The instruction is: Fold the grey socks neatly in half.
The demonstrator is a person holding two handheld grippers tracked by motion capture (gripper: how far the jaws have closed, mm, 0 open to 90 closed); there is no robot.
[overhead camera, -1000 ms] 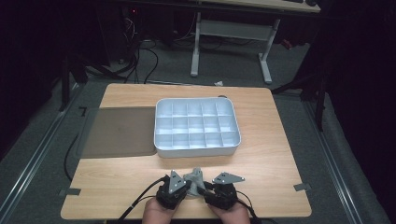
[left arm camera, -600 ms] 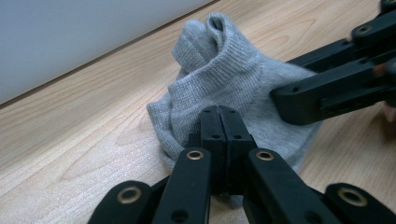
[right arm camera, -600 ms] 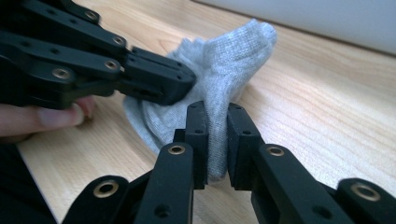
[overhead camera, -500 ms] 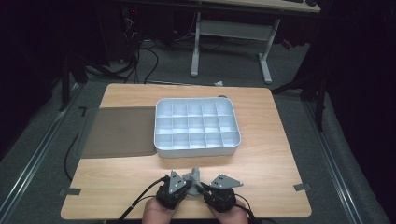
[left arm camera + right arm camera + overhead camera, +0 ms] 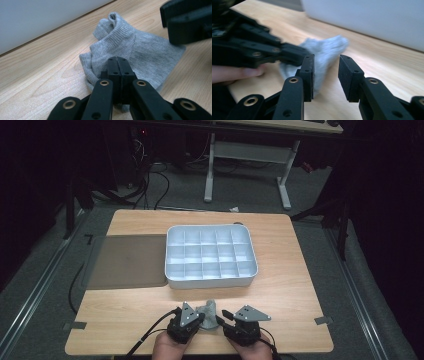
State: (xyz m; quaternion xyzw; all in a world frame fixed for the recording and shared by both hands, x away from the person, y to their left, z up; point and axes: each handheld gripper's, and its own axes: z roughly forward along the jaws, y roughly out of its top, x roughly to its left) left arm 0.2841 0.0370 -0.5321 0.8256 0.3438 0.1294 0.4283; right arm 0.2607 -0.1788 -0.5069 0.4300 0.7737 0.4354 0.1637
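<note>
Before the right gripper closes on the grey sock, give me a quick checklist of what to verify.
1. Left gripper shut on the grey sock: ok.
2. Right gripper fingers apart after just opening: ok.
3. Sock between the right fingers: not ok, it sits toward the left finger.
4. Sock resting on the table: ok.
5. Divided tray apart from both grippers: ok.
6. Second sock folded inside: cannot tell.

Grey sock, black tongs, pale wood.

The sock (image 5: 135, 50) was light grey with a fine ribbed knit. Both tongs, left (image 5: 117, 72) and right (image 5: 325, 75), were black with small brass-coloured rivets. The counter (image 5: 295, 285) was light wood with a soft grain, the compartment tray (image 5: 210, 252) white, the mat (image 5: 125, 260) dull grey-brown.
</note>
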